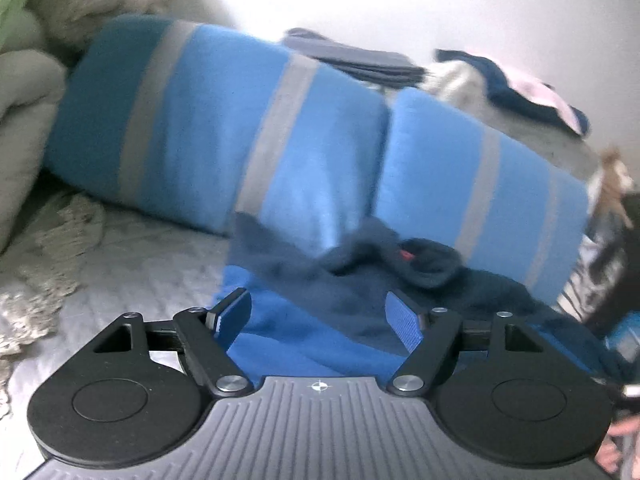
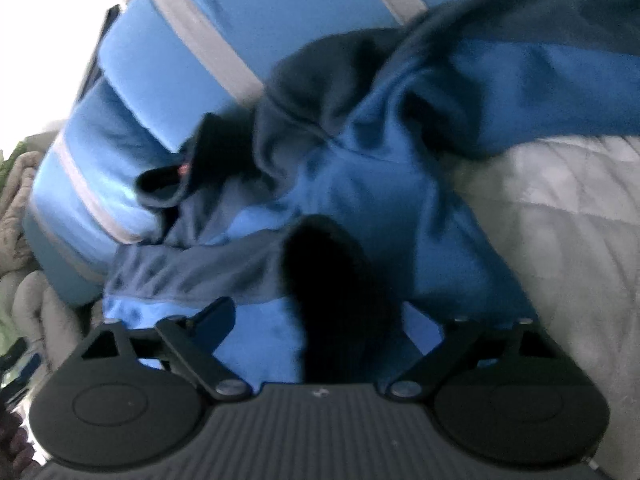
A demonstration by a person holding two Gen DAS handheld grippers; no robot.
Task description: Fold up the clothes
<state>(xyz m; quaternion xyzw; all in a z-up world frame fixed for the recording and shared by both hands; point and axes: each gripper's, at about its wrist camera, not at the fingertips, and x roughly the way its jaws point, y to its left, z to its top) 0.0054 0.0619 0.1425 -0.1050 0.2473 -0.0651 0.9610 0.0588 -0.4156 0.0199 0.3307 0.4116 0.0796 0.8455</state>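
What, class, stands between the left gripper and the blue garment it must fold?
Nothing visible does. The left gripper is open just above the blue garment, which lies crumpled on the quilted bed cover directly under its fingers. The striped pillows lie behind the garment, not in the way.

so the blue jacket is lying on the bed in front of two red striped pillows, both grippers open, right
Not quite: the pillows are light blue with grey stripes, not red, as the left wrist view shows. The rest holds: the jacket lies on the bed before them, and the left gripper and right gripper are open.
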